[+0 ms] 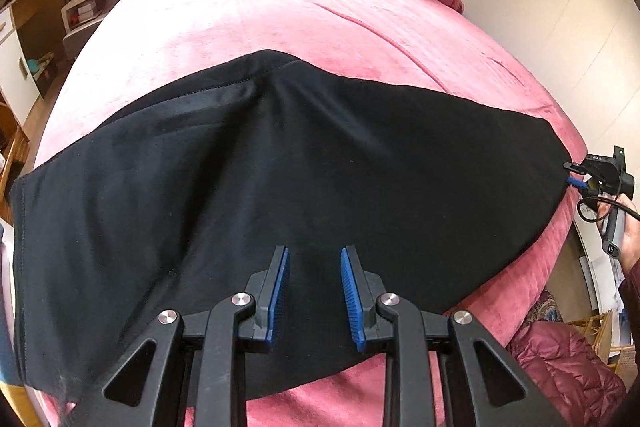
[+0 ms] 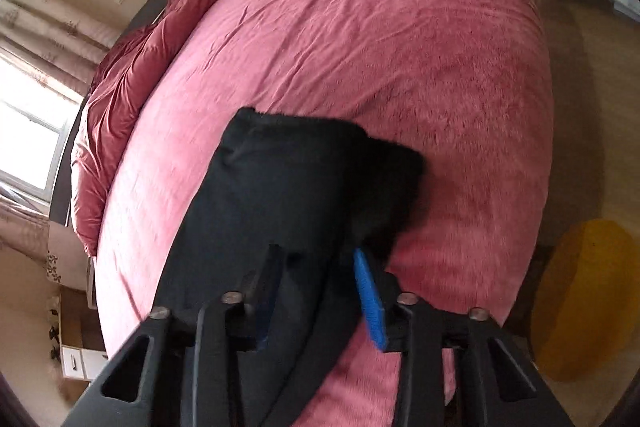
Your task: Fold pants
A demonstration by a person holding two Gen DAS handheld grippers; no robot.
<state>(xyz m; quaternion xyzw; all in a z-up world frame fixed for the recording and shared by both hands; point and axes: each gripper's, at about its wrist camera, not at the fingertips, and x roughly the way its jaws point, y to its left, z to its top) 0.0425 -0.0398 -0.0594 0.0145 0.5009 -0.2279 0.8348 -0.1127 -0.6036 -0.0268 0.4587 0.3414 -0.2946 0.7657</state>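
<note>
Our left gripper (image 1: 313,291) hovers spread over the pants (image 1: 240,195), which lie lengthwise across the bed (image 1: 240,19) (long axis left to right); our right gripper (image 2: 320,291) pinches their right end, nearer the fold.

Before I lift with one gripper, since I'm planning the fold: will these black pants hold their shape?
Probably not. The black pants lie limp and creased on the pink bedspread, so they should sag. Cloth drapes between the right gripper fingers, suggesting light, floppy fabric.
</note>
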